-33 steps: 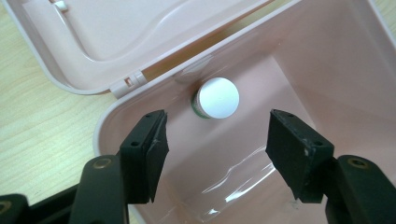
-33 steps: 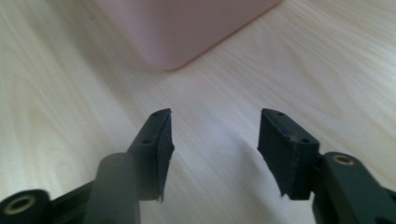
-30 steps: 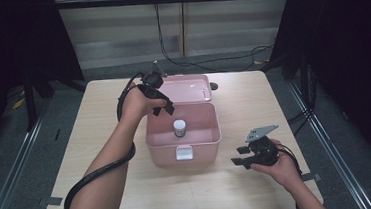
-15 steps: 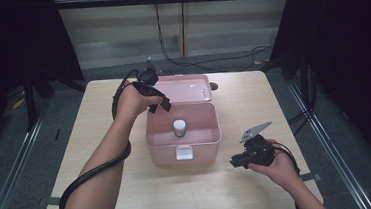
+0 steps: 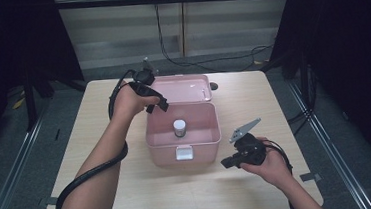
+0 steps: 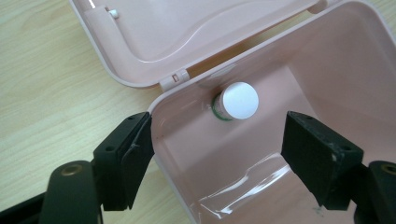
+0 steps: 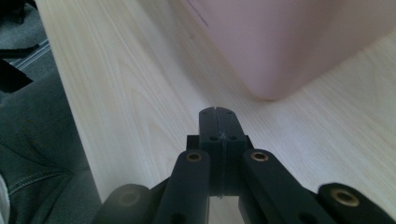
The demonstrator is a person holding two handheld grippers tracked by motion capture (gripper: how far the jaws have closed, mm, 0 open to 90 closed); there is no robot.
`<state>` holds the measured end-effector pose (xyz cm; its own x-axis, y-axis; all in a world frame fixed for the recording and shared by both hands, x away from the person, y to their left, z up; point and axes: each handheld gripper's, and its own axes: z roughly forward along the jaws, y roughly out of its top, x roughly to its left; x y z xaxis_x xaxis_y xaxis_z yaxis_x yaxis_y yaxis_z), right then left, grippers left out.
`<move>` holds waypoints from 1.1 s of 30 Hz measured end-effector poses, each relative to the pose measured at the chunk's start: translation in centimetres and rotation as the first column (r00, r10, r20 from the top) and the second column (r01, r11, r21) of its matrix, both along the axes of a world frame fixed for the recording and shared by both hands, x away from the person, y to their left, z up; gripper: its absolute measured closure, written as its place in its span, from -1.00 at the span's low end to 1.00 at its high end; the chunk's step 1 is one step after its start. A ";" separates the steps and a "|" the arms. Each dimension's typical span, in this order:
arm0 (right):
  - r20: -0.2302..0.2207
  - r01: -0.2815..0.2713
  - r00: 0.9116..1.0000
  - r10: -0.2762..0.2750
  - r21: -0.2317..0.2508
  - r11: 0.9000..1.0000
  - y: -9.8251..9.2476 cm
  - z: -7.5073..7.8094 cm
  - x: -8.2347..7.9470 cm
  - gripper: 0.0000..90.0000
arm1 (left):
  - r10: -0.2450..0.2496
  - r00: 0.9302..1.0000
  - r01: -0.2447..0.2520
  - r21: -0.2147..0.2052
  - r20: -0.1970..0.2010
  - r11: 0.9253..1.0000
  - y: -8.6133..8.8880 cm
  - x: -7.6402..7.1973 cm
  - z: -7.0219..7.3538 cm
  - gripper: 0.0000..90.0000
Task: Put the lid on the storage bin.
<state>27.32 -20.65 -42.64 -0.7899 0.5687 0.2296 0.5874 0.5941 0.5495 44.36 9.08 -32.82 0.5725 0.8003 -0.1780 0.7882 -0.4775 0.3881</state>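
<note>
Rising off the table, right gripper (image 7: 218, 122) has just snapped its jaws together, empty; left gripper (image 6: 224, 154) has been spreading, one jaw outside the pink box's (image 6: 327, 70) wall, bottle (image 6: 237, 101) ahead between them, label hidden.

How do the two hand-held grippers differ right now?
The left hand-held gripper has its jaws spread wide and has just been opening; the right hand-held gripper has just closed, pads pressed together on nothing. The left one hangs over the back corner of the open pink box, straddling its wall, with the white-capped bottle ahead; the right one sits low over the table beside the box's front. Both are black and two-jawed, and neither holds anything.
</note>
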 end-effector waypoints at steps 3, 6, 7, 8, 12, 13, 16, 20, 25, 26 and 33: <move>0.006 -0.015 1.000 0.015 0.000 1.000 0.8 0.5 0.1 1.00 | -0.008 1.000 0.008 -0.001 0.002 1.000 0.2 0.0 0.1 -0.46; 0.008 -0.029 1.000 0.029 0.005 1.000 1.4 0.9 0.3 1.00 | -0.001 1.000 0.001 -0.004 0.008 1.000 0.5 0.0 0.2 -0.46; 0.010 -0.034 0.999 0.034 0.007 0.999 1.6 1.0 0.3 1.00 | 0.007 1.000 -0.007 -0.009 0.010 1.000 0.5 0.0 0.2 -0.46; 0.010 -0.034 0.999 0.034 0.009 0.999 1.7 1.1 0.4 1.00 | 0.001 1.000 -0.001 -0.003 0.009 1.000 0.6 0.0 0.2 -0.46; 0.013 -0.051 0.999 0.051 0.019 0.999 2.5 1.7 0.5 1.00 | 0.008 1.000 -0.008 -0.008 0.000 1.000 0.8 0.0 0.1 -0.46; 0.018 -0.058 0.998 0.058 0.022 0.998 2.7 1.9 0.5 1.00 | 0.006 1.000 -0.006 -0.006 0.002 1.000 0.9 0.0 0.0 -0.46; 0.021 -0.068 0.997 0.068 0.020 0.997 3.1 2.2 0.6 1.00 | 0.013 1.000 -0.013 -0.007 0.007 1.000 1.1 -0.1 0.1 -0.46; 0.016 -0.080 0.997 0.079 0.033 0.996 3.8 2.7 0.7 1.00 | 0.007 1.000 -0.007 -0.002 0.012 1.000 1.4 -0.1 0.3 -0.46; 0.022 -0.088 0.996 0.087 0.049 0.995 4.4 3.3 0.9 1.00 | 0.018 1.000 -0.018 -0.008 0.011 1.000 1.8 -0.1 0.1 -0.46; 0.024 -0.090 0.996 0.089 0.046 0.995 4.5 3.4 1.0 1.00 | 0.017 1.000 -0.017 -0.004 0.014 1.000 2.0 -0.1 0.1 -0.46; 0.042 -0.117 0.993 0.114 0.065 0.991 5.6 3.8 1.2 1.00 | 0.021 1.000 -0.021 -0.008 0.003 1.000 2.2 0.0 -0.2 -0.46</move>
